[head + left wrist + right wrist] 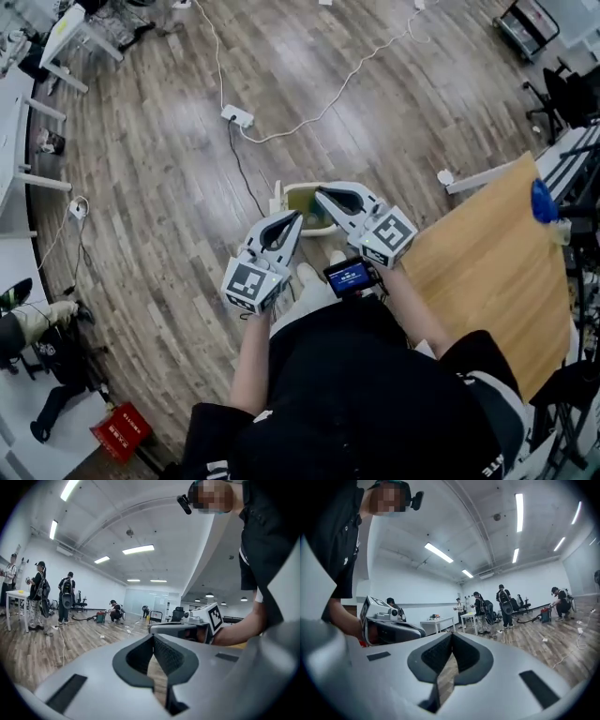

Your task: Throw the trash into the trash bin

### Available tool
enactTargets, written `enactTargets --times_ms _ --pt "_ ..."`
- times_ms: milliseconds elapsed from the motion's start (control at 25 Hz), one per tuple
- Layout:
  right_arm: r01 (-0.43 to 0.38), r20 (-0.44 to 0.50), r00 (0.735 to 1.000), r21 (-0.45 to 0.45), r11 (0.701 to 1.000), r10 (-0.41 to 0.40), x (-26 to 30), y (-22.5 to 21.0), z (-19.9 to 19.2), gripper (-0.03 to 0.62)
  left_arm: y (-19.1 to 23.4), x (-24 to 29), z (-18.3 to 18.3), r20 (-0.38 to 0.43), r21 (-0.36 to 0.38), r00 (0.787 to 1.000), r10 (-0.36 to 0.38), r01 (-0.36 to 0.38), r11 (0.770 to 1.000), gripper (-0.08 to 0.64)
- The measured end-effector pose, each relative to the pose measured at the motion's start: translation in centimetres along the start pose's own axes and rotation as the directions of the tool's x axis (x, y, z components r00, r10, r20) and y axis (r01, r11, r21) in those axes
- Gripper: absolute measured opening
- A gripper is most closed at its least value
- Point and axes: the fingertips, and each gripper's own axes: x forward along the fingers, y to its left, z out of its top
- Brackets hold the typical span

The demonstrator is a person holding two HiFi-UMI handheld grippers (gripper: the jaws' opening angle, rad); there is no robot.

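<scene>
The trash bin (282, 201), small and pale with a yellow-green liner, stands on the wooden floor straight below both grippers, partly hidden behind them. My left gripper (296, 218) is held high near my chest, its jaws closed tip to tip with nothing between them. My right gripper (320, 195) hangs beside it, also shut and empty. In the left gripper view the left gripper (153, 637) points level across the room, with the right gripper's marker cube (213, 616) to its right. The right gripper (451, 635) shows touching pads, and the left gripper's body (389, 629) lies to its left. No trash is visible.
A wooden table (487, 272) is on my right with a blue object (544, 200) at its far edge. A white power strip (237, 116) and cables lie on the floor beyond the bin. A red box (120, 429) sits lower left. Several people (65, 599) stand far off.
</scene>
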Motion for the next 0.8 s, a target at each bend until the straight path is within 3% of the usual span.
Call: enactTargets --times_ms 80,200,360,800 --pt "-0.011 0.024 1.000 -0.035 0.999 0.012 -0.2 1.4 2.5 -0.002 0.2 -0.9 1.3 0.040 0.010 0.999 0.007 -0.008 1.000 0.008" --pt "-0.029 0.040 0.999 -0.054 0.998 0.031 -1.6 4.4 4.6 -0.002 -1.1 -2.7 1.4 0.037 0.022 0.999 0.015 -0.016 1.000 0.008" --pt "-0.025 0.087 0.996 -0.095 0.995 0.033 -1.8 5.3 7.2 -0.002 -0.6 -3.9 2.9 0.095 0.032 0.995 0.039 -0.042 0.999 0.008" --pt "-0.022 0.067 0.997 -0.106 0.994 0.029 -0.7 6.3 7.6 -0.002 -0.5 -4.5 3.2 0.131 0.004 0.991 0.021 -0.022 1.000 0.008"
